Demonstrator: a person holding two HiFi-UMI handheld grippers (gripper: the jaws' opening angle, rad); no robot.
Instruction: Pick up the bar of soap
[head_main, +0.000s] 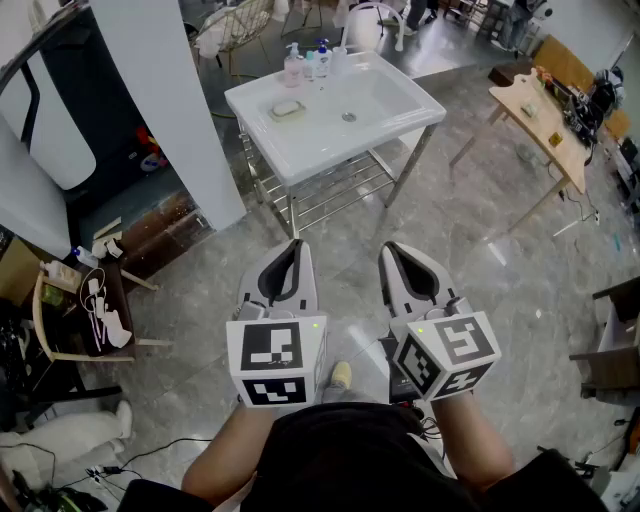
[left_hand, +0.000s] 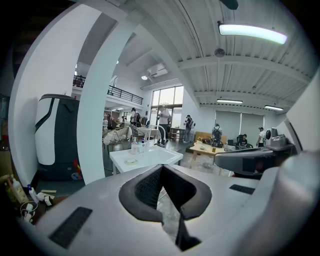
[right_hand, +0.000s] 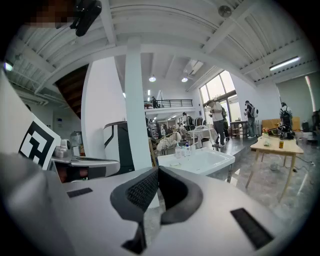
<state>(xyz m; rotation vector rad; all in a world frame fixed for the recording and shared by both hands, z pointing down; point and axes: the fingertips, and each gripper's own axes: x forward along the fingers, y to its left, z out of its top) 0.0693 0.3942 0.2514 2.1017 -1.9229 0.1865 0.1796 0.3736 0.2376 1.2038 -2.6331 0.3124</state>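
Note:
A pale bar of soap (head_main: 287, 108) lies in a small dish on the left rim of a white sink basin (head_main: 400, 88) across the floor. The same soap (left_hand: 131, 161) shows small in the left gripper view. My left gripper (head_main: 296, 244) and right gripper (head_main: 388, 249) are held side by side near my body, well short of the basin. Both are shut, tips together, with nothing between them. In the right gripper view the sink basin (right_hand: 220, 160) stands beyond my right gripper (right_hand: 158, 169).
Several bottles (head_main: 307, 63) stand at the basin's back edge. A metal rack (head_main: 330, 190) sits under the basin. A white pillar (head_main: 170, 100) rises left of it. A wooden table (head_main: 540, 120) stands at the right, a chair with clutter (head_main: 85, 310) at the left.

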